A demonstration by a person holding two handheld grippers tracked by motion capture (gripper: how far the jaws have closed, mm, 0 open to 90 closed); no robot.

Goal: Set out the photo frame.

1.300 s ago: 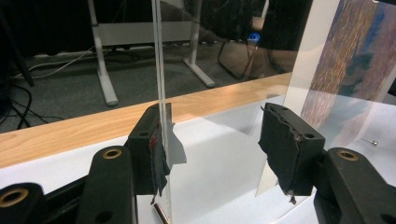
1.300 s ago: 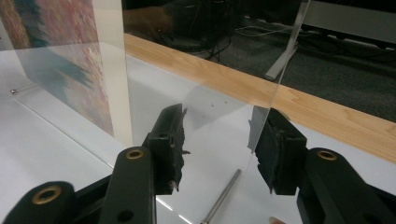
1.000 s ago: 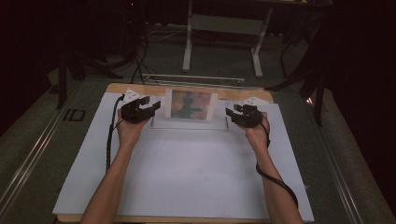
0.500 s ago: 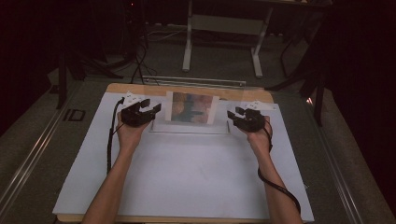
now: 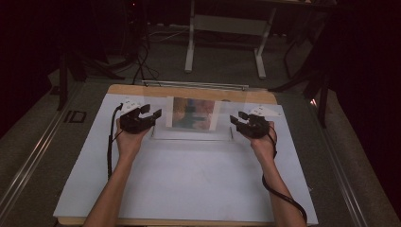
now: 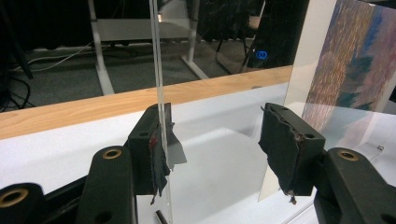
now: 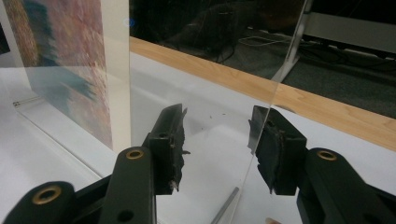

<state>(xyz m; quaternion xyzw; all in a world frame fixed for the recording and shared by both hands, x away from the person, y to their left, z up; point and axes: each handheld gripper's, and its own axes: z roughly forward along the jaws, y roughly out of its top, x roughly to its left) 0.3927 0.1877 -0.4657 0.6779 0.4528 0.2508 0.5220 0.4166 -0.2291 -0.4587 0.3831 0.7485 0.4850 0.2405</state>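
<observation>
Clear acrylic upright frame (image 5: 191, 116) with colourful painted print (image 5: 191, 113) standing far-centre on white table sheet (image 5: 189, 179); left gripper (image 5: 150, 115) and right gripper (image 5: 239, 119) open, flanking its side edges, ready to steady both ends evenly.

This looks like a lab or workshop: a white-covered wooden table (image 5: 198, 90) stands on grey floor, a metal desk frame (image 5: 224, 28) at twelve o'clock, cables (image 5: 142, 56) at eleven o'clock, dark surroundings.
</observation>
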